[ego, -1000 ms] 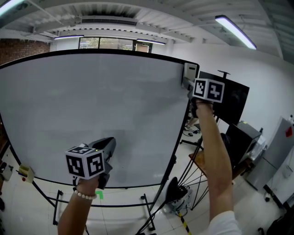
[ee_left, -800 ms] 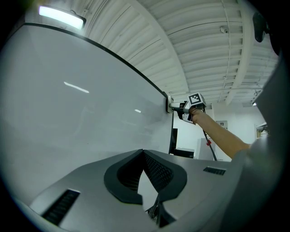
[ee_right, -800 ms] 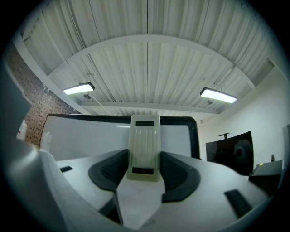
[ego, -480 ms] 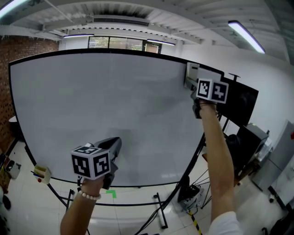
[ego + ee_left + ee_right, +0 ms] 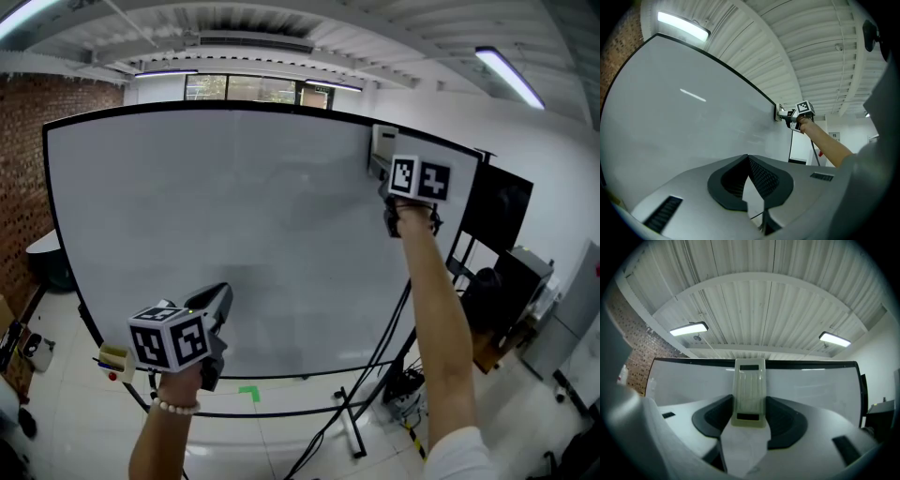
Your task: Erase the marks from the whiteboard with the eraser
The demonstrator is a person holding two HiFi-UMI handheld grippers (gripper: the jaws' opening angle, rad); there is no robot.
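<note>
The big whiteboard (image 5: 234,216) on its stand fills the head view; I see only faint grey smudges on it, no clear marks. My right gripper (image 5: 384,169) is raised to the board's top right and is shut on the cream eraser (image 5: 382,142), which lies flat against the board under the black top edge. In the right gripper view the eraser (image 5: 750,392) stands upright between the jaws of the right gripper (image 5: 750,413). My left gripper (image 5: 217,298) hangs low by the board's lower left, away from the surface, shut and empty. The left gripper view shows the left gripper (image 5: 749,161) with its pads together.
A black screen (image 5: 502,211) stands right of the board. Stand legs (image 5: 349,427) and cables (image 5: 408,384) cross the floor below, by a green tape mark (image 5: 248,394). A small yellow object (image 5: 112,358) sits at the board's lower left corner. A brick wall (image 5: 19,187) is at left.
The view has swung left, so the board sits further right in the picture. The right gripper with the eraser has slid a little left from the board's right edge. The left gripper barely moved.
</note>
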